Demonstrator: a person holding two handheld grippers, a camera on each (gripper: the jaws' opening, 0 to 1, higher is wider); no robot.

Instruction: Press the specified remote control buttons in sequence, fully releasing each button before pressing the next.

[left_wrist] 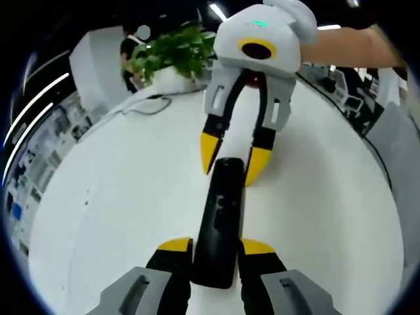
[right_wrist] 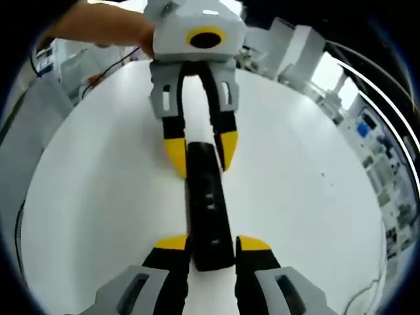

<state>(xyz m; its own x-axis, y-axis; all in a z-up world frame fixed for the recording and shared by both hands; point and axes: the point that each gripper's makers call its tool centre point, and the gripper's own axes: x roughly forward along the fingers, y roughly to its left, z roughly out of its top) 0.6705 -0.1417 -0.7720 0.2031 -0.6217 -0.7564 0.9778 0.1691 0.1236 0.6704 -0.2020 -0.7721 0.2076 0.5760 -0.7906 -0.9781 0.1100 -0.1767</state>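
The left gripper point(left_wrist: 215, 248) is clamped on the near end of the black remote control point(left_wrist: 220, 220), its yellow-tipped jaws pressing against both long sides in the left gripper view. The remote control lies flat on the white table point(left_wrist: 118, 197) and runs lengthwise away from that gripper, its button face upward; the individual buttons are too blurred to tell apart.

At the far end of the remote control, the right gripper point(left_wrist: 230, 159) comes in from the opposite side, and its yellow tips straddle that end, narrow and just beside the edges. In the right gripper view the same grip shows from the other direction: the right gripper point(right_wrist: 211, 244) has its jaws close on both sides of the remote control point(right_wrist: 207, 203) at the near end, and the left gripper point(right_wrist: 200, 152) sits at the far end, its tips flanking the black body.

A person's hand point(right_wrist: 108, 29) holds the white body of the left gripper. Beyond the table's far edge in the left gripper view stands a green potted plant point(left_wrist: 172, 56), with a thin cable point(left_wrist: 147, 105) lying on the tabletop near it.
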